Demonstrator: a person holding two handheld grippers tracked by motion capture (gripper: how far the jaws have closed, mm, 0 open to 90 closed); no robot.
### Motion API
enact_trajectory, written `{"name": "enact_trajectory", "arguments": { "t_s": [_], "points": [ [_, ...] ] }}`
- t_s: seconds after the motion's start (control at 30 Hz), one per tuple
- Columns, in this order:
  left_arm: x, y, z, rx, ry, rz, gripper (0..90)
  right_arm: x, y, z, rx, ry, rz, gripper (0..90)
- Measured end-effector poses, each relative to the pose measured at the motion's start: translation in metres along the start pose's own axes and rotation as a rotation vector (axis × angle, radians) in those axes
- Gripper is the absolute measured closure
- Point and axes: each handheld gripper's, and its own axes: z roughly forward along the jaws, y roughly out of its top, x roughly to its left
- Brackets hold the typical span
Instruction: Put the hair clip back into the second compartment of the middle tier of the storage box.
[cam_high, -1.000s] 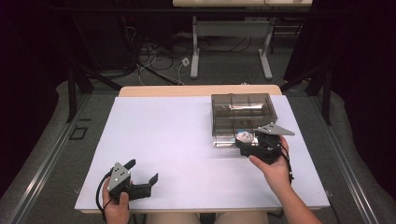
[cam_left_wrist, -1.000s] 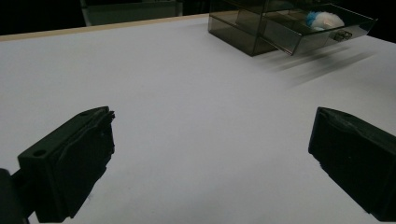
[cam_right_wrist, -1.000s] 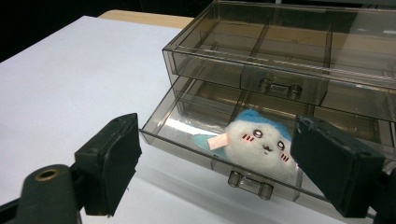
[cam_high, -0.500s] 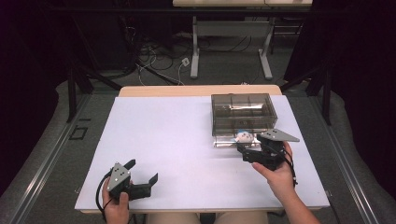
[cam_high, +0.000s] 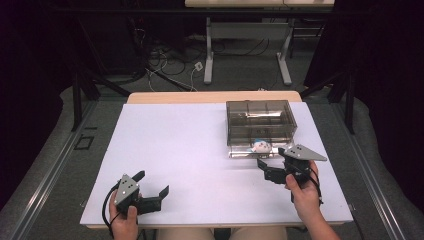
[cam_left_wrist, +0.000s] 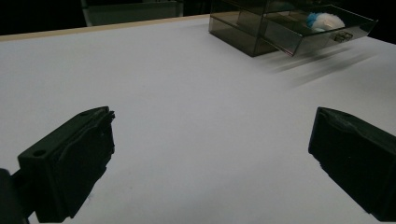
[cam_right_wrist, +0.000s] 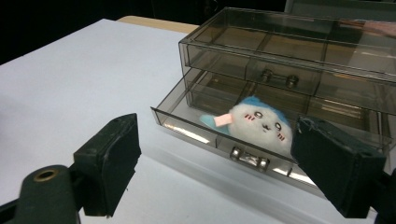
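I see my right gripper with jaws apart, the plush toy in the open drawer just beyond them. My left gripper gapes over bare table.

Left gripper low at near-left, jaws spread wide, held in left hand. Right gripper at right, jaws apart, gripped by right hand.
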Motion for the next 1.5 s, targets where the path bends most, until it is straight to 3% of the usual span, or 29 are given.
{"name": "enact_trajectory", "arguments": {
  "t_s": [0.2,0.7,1.07,1.1,1.13,1.4,1.5],
  "points": [
    [0.001,0.0,-0.001,0.001,0.0,-0.004,0.2,-0.004,-0.007,-0.006,-0.009,-0.013,-0.005,15.3],
    [0.003,0.0,-0.003,-0.007,0.011,-0.015,0.2,-0.013,-0.025,-0.018,-0.019,-0.084,-0.073,15.2],
    [0.005,0.0,-0.004,-0.009,0.016,-0.016,0.2,-0.022,-0.041,-0.026,-0.023,-0.121,-0.064,15.2],
    [0.005,0.0,-0.004,-0.009,0.017,-0.016,0.2,-0.023,-0.042,-0.029,0.0,-0.124,-0.061,15.2],
    [0.005,0.0,-0.004,-0.008,0.017,-0.019,0.3,-0.024,-0.044,-0.028,-0.022,-0.127,-0.058,15.1],
    [0.005,0.0,-0.004,-0.007,0.018,-0.019,0.2,-0.028,-0.055,-0.029,-0.027,-0.152,-0.041,15.2],
    [0.005,0.0,-0.004,-0.008,0.018,-0.018,0.2,-0.028,-0.059,-0.03,-0.014,-0.145,-0.038,15.2]
  ]
}}
